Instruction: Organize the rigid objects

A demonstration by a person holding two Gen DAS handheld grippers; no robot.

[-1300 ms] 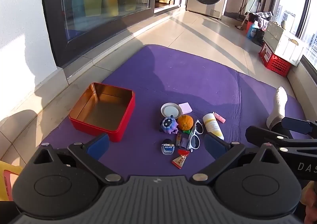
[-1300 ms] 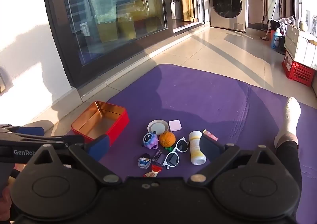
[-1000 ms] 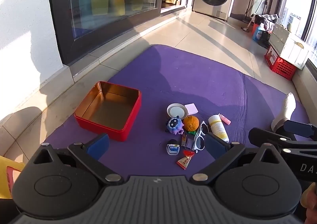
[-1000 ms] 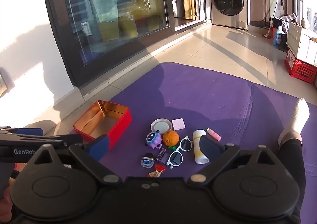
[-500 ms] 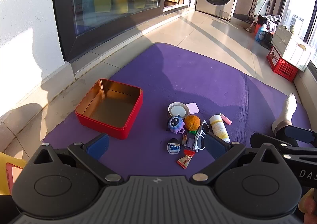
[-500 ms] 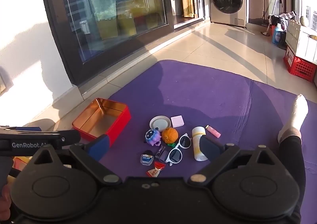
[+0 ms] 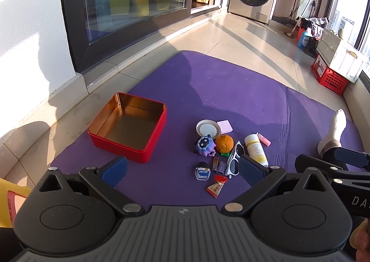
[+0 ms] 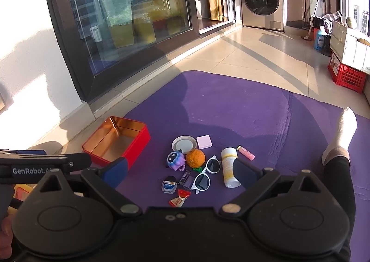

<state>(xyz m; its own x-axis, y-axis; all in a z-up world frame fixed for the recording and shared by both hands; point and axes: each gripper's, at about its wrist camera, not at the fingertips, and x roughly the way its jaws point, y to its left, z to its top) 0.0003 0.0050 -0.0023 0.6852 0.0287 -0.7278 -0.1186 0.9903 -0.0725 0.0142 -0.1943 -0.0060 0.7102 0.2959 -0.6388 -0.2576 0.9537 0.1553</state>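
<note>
A purple mat point(image 7: 231, 90) lies on the tiled floor point(image 7: 249, 37). On the mat, left of the middle of the frame, sits an open red tin point(image 7: 129, 126). To its right is a small pile of things. A round lid point(image 7: 206, 128) touches a pink square point(image 7: 224, 126). Below them are a purple toy point(image 7: 204, 145) and an orange point(image 7: 224, 142), side by side. White sunglasses point(image 7: 234, 157) lie just beside a white tube point(image 7: 255, 149). A pink stick point(image 7: 264, 139) is near the tube. Lower down are a small blue box point(image 7: 203, 171) and a red candy point(image 7: 216, 186). At the right edge, a foot in a white sock point(image 7: 335, 127) rests on the mat.

Left tool's finger point(image 7: 251, 170) covers part of the sunglasses point(image 7: 234, 157).
</note>
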